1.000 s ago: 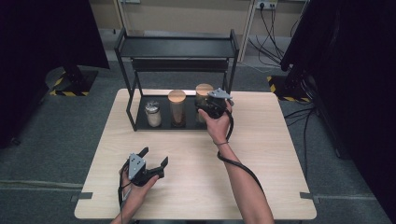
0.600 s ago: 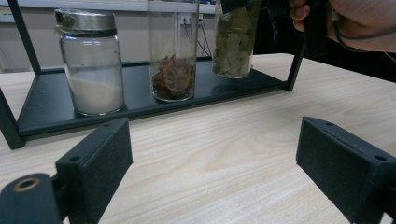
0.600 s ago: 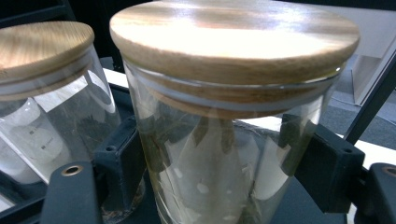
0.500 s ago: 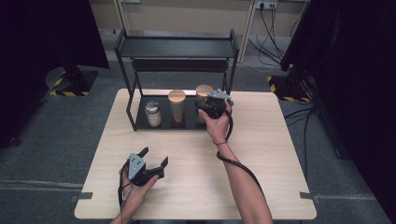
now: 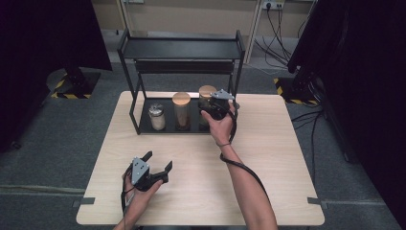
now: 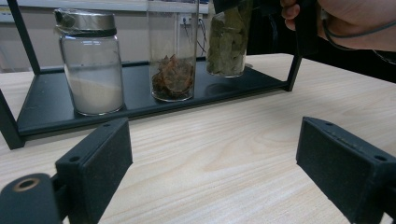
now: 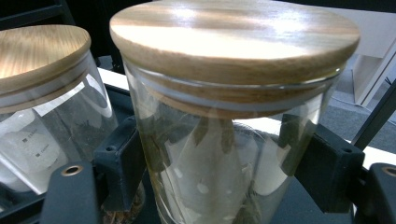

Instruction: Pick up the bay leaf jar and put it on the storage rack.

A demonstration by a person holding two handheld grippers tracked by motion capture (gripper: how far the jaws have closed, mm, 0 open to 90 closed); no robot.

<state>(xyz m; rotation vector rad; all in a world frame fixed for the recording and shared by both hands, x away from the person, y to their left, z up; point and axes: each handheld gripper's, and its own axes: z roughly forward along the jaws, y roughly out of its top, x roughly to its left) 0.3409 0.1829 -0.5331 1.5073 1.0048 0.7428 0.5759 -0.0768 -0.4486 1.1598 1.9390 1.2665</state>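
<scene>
A black two-tier rack (image 5: 182, 48) stands at the back of the wooden table (image 5: 277, 158). On its lower shelf, left to right, stand a metal-lidded jar of white powder (image 5: 156, 117), a tall wooden-lidded jar of brown pieces (image 5: 181, 111) and a wooden-lidded leaf jar (image 5: 206, 91). My right gripper (image 7: 224, 163) is at the leaf jar (image 7: 233, 42), one pad against each side of the glass just below the lid. The jar stands upright on the shelf (image 6: 51, 100). My left gripper (image 5: 159, 160) rests open near the table's front, aimed at the rack, its jaws (image 6: 215, 163) holding nothing.
The rack's upper shelf hangs low over the jar lids. Its thin black posts (image 6: 294, 70) stand close beside the leaf jar (image 6: 229, 42). Bare tabletop lies between the rack and the left gripper. Cables (image 5: 282, 33) and dark stands ring the table.
</scene>
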